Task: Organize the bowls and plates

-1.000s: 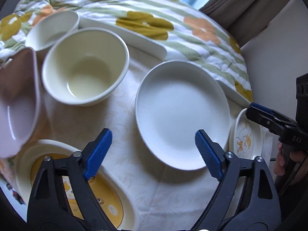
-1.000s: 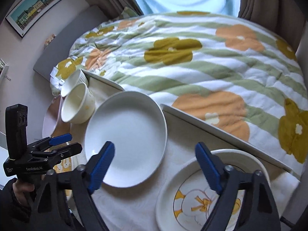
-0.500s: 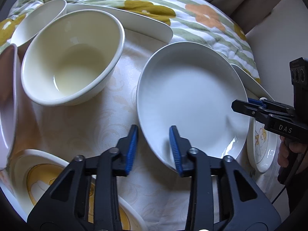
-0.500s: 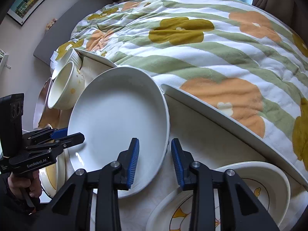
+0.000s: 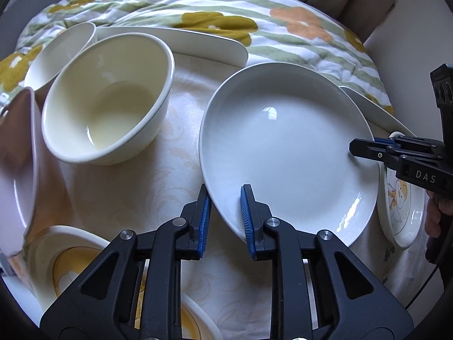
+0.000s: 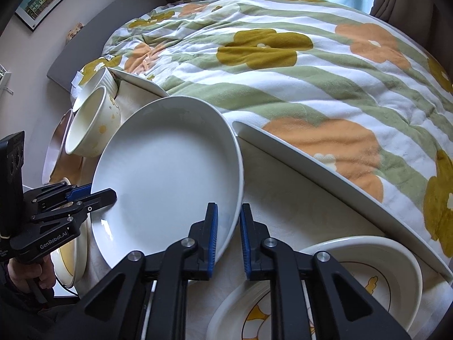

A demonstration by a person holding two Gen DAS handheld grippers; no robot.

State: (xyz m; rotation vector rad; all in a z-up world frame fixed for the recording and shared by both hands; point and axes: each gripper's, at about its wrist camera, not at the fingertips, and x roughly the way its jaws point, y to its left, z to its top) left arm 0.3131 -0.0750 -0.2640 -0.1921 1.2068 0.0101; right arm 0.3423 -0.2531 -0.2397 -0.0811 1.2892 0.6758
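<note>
A large white plate (image 5: 286,147) sits tilted over the cream tablecloth; it also shows in the right wrist view (image 6: 167,175). My left gripper (image 5: 225,218) is shut on its near rim, one blue pad on each side. My right gripper (image 6: 228,235) is shut on the opposite rim and shows in the left wrist view (image 5: 368,148). A cream bowl (image 5: 104,102) stands left of the plate, with a smaller white bowl (image 5: 61,53) behind it.
A pink bowl (image 5: 17,167) is at the far left. Yellow-printed plates (image 5: 70,263) lie near my left gripper and another pair (image 6: 365,280) by my right. A long white tray rim (image 6: 325,181) borders the flowered quilt (image 6: 283,56).
Both grippers moved in from open and closed on opposite rims of the large white plate. The plate now sits tilted and looks raised.
</note>
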